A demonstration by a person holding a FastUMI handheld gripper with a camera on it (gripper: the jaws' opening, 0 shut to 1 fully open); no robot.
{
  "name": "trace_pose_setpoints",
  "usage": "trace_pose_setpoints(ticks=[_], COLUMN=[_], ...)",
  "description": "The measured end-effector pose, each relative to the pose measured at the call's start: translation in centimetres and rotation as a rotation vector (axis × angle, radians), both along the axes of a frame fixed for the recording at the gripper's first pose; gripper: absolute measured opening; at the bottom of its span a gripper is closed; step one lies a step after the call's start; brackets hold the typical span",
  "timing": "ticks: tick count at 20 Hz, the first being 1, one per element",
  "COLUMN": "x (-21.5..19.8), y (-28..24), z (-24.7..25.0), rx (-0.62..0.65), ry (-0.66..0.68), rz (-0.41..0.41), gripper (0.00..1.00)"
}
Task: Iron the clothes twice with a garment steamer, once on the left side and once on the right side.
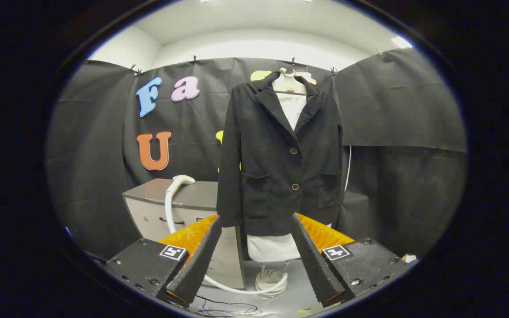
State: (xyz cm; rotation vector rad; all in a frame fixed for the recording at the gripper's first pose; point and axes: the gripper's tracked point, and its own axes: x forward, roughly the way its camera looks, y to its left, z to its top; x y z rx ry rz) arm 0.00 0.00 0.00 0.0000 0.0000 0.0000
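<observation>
The gripper (pixel 256 223) was seen at the bottom centre of the frame with its 2 fingers spread wide apart, and nothing was held between them. The fingertips were reached up to the hem of a black buttoned jacket (pixel 276 154), which was hung at the centre of the frame on a pale hanger (pixel 293 81) over a white garment form (pixel 273 247). 2 round buttons were seen down the jacket's front, and a white shirt front was shown between its lapels. The white head of a garment steamer (pixel 181 181) was laid on the top of a grey drawer cabinet (pixel 166 201) at the lower left of centre, just left of the jacket and well beyond the left finger. From that head a white hose (pixel 168 212) was run down the cabinet's front and curved along the floor to a round white base (pixel 272 278) at the bottom centre, between the 2 fingers. Thin dark cables (pixel 223 309) were strewn on the pale floor below the fingers.
</observation>
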Motion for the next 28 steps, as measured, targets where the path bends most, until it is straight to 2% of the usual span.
trace_pose_setpoints(ticks=[17, 23, 28], x=[1.4, 5.2, 10.6], y=[-0.3, 3.2, 8.8], z=[-0.6, 2.4, 4.8], rx=[-0.005, -0.026, -0.04], ry=[0.022, -0.005, 0.009], rz=[0.013, 0.046, 0.13], gripper=[0.97, 0.97, 0.97])
